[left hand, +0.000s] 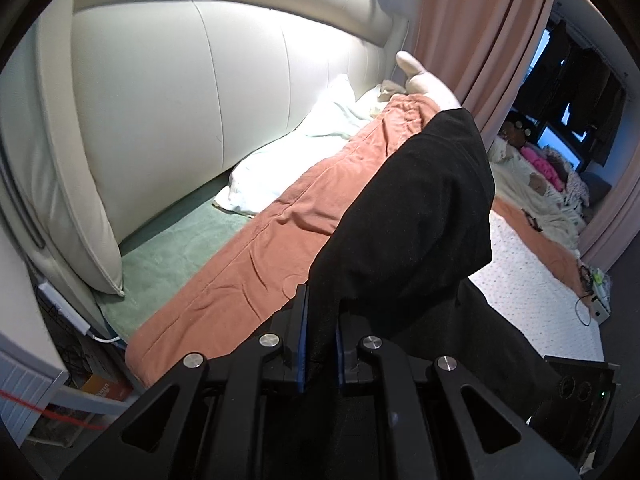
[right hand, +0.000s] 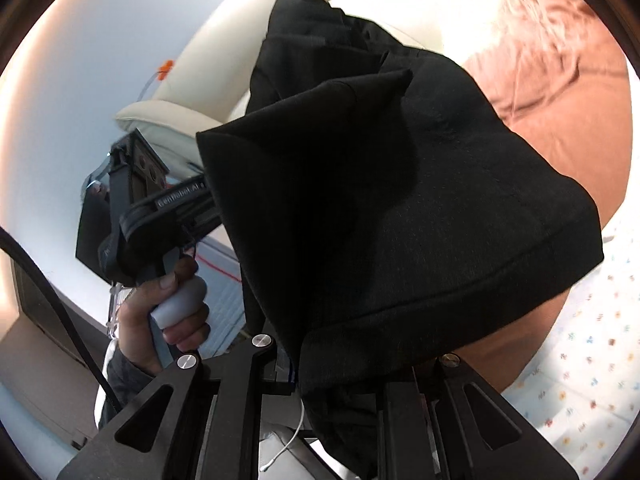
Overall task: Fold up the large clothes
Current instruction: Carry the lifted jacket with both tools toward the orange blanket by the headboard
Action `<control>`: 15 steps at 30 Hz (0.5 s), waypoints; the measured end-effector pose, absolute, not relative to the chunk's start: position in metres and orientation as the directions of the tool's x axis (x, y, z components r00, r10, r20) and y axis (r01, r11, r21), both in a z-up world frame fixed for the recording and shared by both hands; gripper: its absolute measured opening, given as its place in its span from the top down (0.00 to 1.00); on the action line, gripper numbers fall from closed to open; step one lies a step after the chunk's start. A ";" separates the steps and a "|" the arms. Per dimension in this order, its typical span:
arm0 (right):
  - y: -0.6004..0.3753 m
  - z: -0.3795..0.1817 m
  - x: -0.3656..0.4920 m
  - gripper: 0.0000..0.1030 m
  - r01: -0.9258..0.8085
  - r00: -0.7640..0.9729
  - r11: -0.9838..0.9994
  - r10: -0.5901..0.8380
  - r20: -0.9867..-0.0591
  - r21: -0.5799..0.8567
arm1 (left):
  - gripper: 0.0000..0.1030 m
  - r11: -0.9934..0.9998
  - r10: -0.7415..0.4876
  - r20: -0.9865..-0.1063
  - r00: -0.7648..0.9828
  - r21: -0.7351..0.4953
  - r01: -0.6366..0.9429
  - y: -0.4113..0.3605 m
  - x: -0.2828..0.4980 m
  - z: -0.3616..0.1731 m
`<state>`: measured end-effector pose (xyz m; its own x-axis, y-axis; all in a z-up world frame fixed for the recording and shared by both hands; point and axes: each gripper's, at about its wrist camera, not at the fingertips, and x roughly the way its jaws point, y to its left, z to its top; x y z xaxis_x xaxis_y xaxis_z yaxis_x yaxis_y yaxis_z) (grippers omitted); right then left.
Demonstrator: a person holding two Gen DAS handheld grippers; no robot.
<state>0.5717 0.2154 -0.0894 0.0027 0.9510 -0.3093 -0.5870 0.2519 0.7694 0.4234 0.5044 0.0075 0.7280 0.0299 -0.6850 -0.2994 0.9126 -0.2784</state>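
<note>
In the left wrist view, the left gripper is clamped on a fold of the black garment; the cloth runs between the two blue pads and rises up and to the right, held above the bed. Under it lies an orange blanket along the bed, with a green sheet beside it and white bedding bunched against the cream headboard. A white dotted sheet covers the right part of the bed. A pale rounded shape stands up behind the garment; what it is I cannot tell. A pink curtain hangs behind. Low on the left an orange box carries print too small to read.

In the right wrist view, the garment fills the middle and drapes over the right gripper, hiding its fingertips; the cloth passes down between the fingers, so it is clamped on the garment. At left a hand grips the white handle of the other gripper, whose body bears grey lettering that seems to start "GenRobot". The orange blanket and a flower-print sheet lie on the right.
</note>
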 end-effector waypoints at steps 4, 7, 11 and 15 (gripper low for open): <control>0.205 -0.125 0.600 0.89 -0.548 0.011 0.274 0.947 -0.320 0.791 | 0.89 0.914 0.022 -0.720 0.694 -0.267 -0.306 0.509 0.455 -0.022; 0.189 -0.151 0.620 0.89 -0.505 0.024 0.291 0.946 -0.324 0.813 | 0.89 0.916 0.031 -0.741 0.671 -0.246 -0.315 0.504 0.476 -0.040; 0.166 -0.181 0.636 0.89 -0.460 0.038 0.303 0.946 -0.322 0.835 | 0.87 0.928 0.056 -0.788 0.613 -0.186 -0.323 0.494 0.497 -0.063; 0.154 -0.201 0.652 0.89 -0.417 0.054 0.396 0.909 -0.413 0.818 | 0.81 0.925 0.083 -0.834 0.546 -0.140 -0.354 0.496 0.497 -0.085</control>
